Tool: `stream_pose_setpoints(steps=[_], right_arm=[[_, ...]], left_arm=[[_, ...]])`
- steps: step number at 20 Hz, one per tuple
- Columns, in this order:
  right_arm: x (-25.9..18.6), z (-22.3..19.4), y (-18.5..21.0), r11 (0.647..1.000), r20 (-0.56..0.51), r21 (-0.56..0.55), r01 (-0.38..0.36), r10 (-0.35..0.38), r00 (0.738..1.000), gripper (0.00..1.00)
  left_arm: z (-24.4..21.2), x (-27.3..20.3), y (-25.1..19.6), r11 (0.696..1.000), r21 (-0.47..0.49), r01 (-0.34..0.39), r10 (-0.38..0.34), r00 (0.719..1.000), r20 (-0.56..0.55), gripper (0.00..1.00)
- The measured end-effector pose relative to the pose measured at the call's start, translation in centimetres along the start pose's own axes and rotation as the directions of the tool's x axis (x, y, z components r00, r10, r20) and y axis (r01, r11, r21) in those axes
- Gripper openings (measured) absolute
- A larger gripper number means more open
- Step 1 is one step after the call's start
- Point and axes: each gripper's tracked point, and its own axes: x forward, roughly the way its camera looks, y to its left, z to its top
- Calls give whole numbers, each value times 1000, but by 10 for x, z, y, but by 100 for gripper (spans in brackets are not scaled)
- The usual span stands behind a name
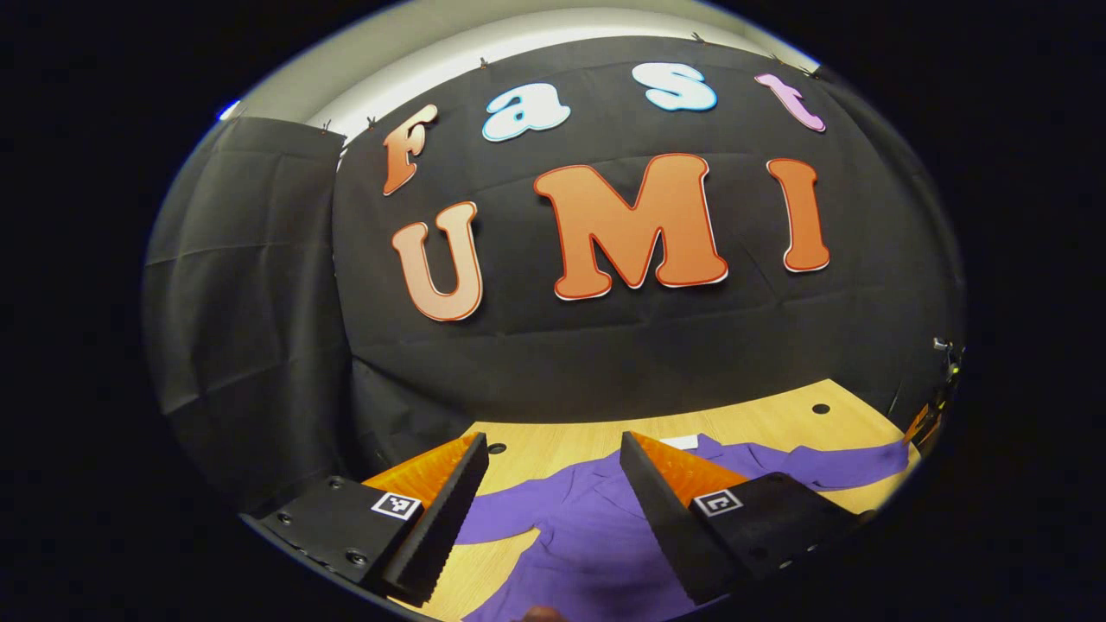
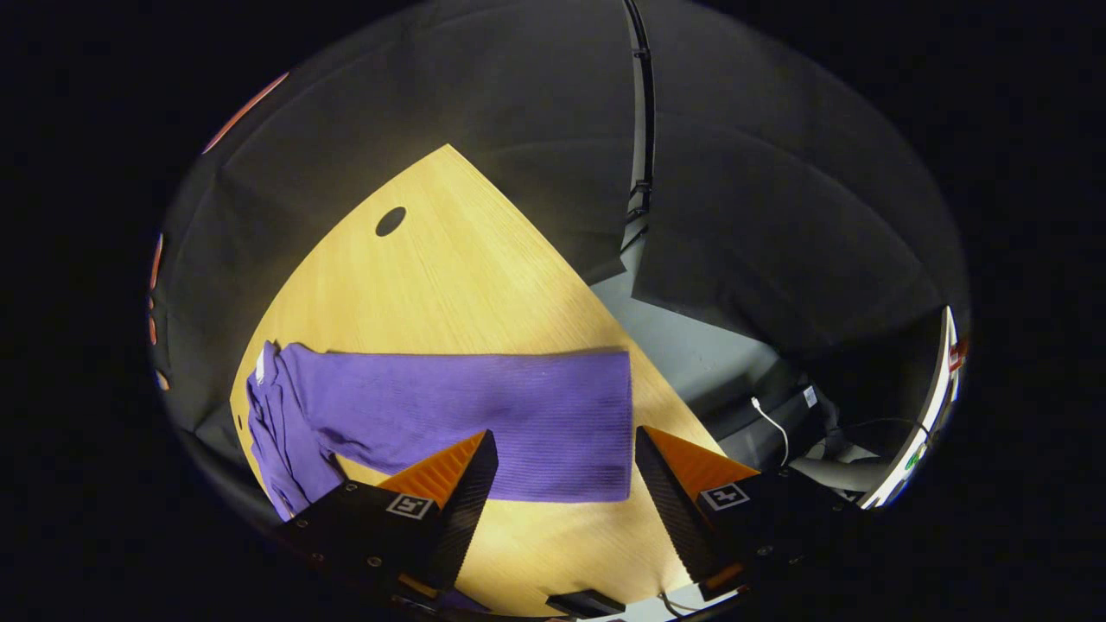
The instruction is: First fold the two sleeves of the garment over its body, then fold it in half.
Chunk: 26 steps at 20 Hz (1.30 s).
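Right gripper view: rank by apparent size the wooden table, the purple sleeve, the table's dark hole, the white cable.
Largest to smallest, as seen:
1. wooden table
2. purple sleeve, laid flat across the table
3. white cable and dark hole: both small, too alike to rank; the cable also lies beyond the table's edge at another depth.

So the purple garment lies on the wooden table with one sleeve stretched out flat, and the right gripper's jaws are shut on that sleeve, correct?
Not quite. The right gripper hangs over the sleeve with its jaws open, gripping nothing, as the right gripper view shows. The purple garment does lie on the wooden table, sleeve stretched flat.
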Motion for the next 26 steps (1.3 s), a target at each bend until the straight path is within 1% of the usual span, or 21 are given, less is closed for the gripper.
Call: stream_pose_setpoints(steps=[2,3,4,5,6,8,10,11,12,14,16,17,18,19,20,21,22,23,24,25,26], right_arm=[[12,-2,0,1000,-32,-15,9,-9,999,96],[17,-4,0,999,-53,-26,20,-22,998,96],[21,-6,-2,999,-70,-33,34,-36,997,96],[26,-7,-4,998,-80,-40,44,-48,996,96],[30,-7,-7,998,-84,-42,54,-57,995,96],[31,-8,-14,995,-91,-48,84,-88,992,96],[32,-14,-14,992,-127,-58,109,-116,985,92],[30,-18,-14,989,-138,-72,127,-136,981,93],[31,-20,-15,985,-140,-92,147,-159,977,94],[32,-19,-8,980,-120,-133,147,-164,979,93],[32,-20,-3,981,-115,-131,146,-161,980,78],[32,-20,-2,981,-117,-127,145,-160,980,60],[33,-19,-2,981,-117,-132,143,-159,980,66],[32,-19,-2,981,-114,-132,142,-157,981,62],[32,-18,-1,981,-111,-135,139,-154,982,59],[33,-18,-3,981,-102,-138,138,-152,983,49],[33,-16,-3,981,-96,-141,134,-148,984,42],[34,-15,-3,982,-90,-135,132,-145,985,33],[33,-12,0,984,-83,-115,133,-142,986,28],[33,-12,2,986,-76,-101,135,-143,987,16],[32,-12,5,986,-74,-99,131,-139,988,11]], left_arm=[[-3,0,-9,1000,6,11,-11,1000,-14,98],[-3,0,-12,1000,10,15,-15,1000,-18,100],[-1,-1,-15,1000,15,20,-20,1000,-19,98],[0,-1,-17,1000,21,23,-22,1000,-19,98],[-1,-1,-19,999,26,25,-25,1000,-19,100],[-4,-1,-25,999,25,34,-33,999,-31,100],[-7,0,-29,999,33,36,-35,998,-45,100],[-4,-1,-30,998,44,33,-31,999,-39,98],[-5,0,-32,998,55,36,-34,999,-36,98],[-5,1,-38,997,67,48,-45,998,-43,98],[-3,3,-44,995,80,60,-57,998,-40,98],[-2,3,-47,994,87,67,-64,997,-37,98],[2,2,-48,993,94,69,-67,997,-29,98],[4,2,-49,993,97,72,-70,997,-21,100],[2,1,-50,992,97,75,-74,997,-20,100],[2,1,-49,992,100,76,-74,997,-23,98],[-2,1,-45,992,102,77,-75,997,-27,100],[-3,2,-43,992,100,78,-75,997,-30,100],[-6,3,-39,993,94,78,-74,997,-38,100],[-9,4,-35,993,86,79,-75,996,-46,100],[-11,3,-30,994,82,78,-74,996,-49,100]])
